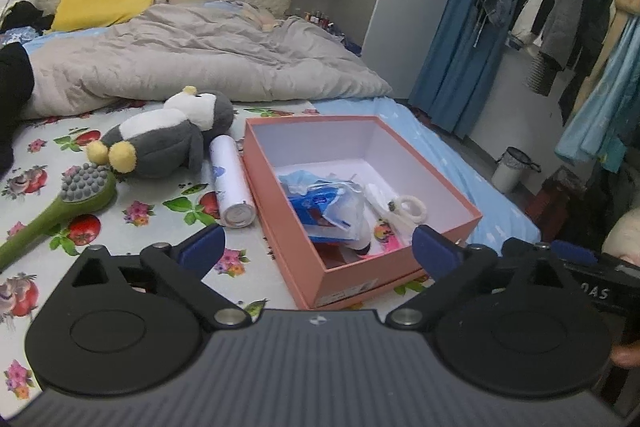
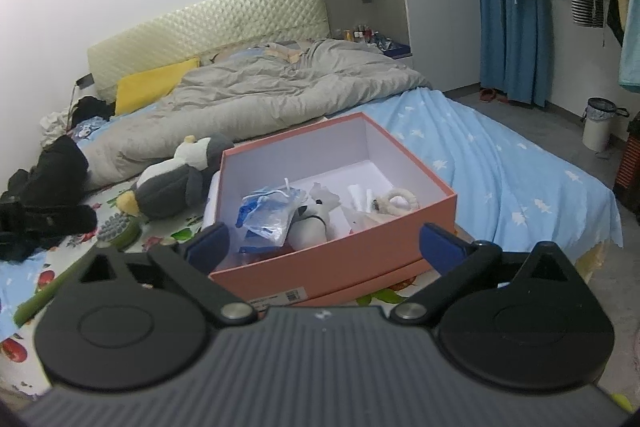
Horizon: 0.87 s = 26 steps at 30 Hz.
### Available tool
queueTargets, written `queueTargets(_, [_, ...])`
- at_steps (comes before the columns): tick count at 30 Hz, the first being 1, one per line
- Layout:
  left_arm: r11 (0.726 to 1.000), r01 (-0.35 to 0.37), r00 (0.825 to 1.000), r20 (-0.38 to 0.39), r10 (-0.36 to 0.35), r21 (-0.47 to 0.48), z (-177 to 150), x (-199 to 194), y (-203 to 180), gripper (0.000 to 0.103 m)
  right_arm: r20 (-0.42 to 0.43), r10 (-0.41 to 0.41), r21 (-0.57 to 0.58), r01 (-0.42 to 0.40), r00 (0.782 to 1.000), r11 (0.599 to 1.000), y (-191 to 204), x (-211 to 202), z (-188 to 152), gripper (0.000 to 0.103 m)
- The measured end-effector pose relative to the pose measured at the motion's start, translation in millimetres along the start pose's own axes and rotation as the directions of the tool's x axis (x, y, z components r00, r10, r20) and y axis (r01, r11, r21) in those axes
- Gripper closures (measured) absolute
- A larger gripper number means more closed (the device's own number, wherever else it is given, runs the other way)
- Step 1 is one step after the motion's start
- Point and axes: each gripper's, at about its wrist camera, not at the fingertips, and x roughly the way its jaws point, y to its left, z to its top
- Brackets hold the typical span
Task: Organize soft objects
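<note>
While both spread — plush penguin (image 1: 168, 143) beyond left hand-held gripper (image 1: 318, 251), leftward.

- The box (image 1: 404, 163) sits on the bed (image 1: 460, 171).
- A plastic bag (image 1: 324, 203) and a ring (image 1: 412, 207) lie in the box.
- A tube (image 1: 232, 183) lies just left of the box.
- The toy penguin (image 1: 164, 143) lies left of the tube.
- The brush (image 1: 68, 203) lies in front of the penguin.
- The blanket (image 1: 208, 59) lies behind them all.

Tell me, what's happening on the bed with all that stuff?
A person holds two grippers over the bed, tidying soft things. The left gripper and the right gripper are both open and empty. The pink box already has a few small items inside. The penguin plush lies on the sheet beside the box, next to a white tube and a green brush.
</note>
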Motion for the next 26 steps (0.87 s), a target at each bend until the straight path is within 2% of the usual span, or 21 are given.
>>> queueTargets(11, [0.998, -0.065, 0.997, -0.033, 0.066, 0.027, -4, -1, 4, 0.000, -0.002, 0.000, -0.009, 0.000, 1.000, 1.000, 6, 0, 0, 0.000])
queueTargets(26, [0.997, -0.070, 0.997, -0.025, 0.070, 0.024, -1, -7, 4, 0.000, -0.011, 0.003, -0.022, -0.004, 1.000, 1.000, 11, 1, 1, 0.000])
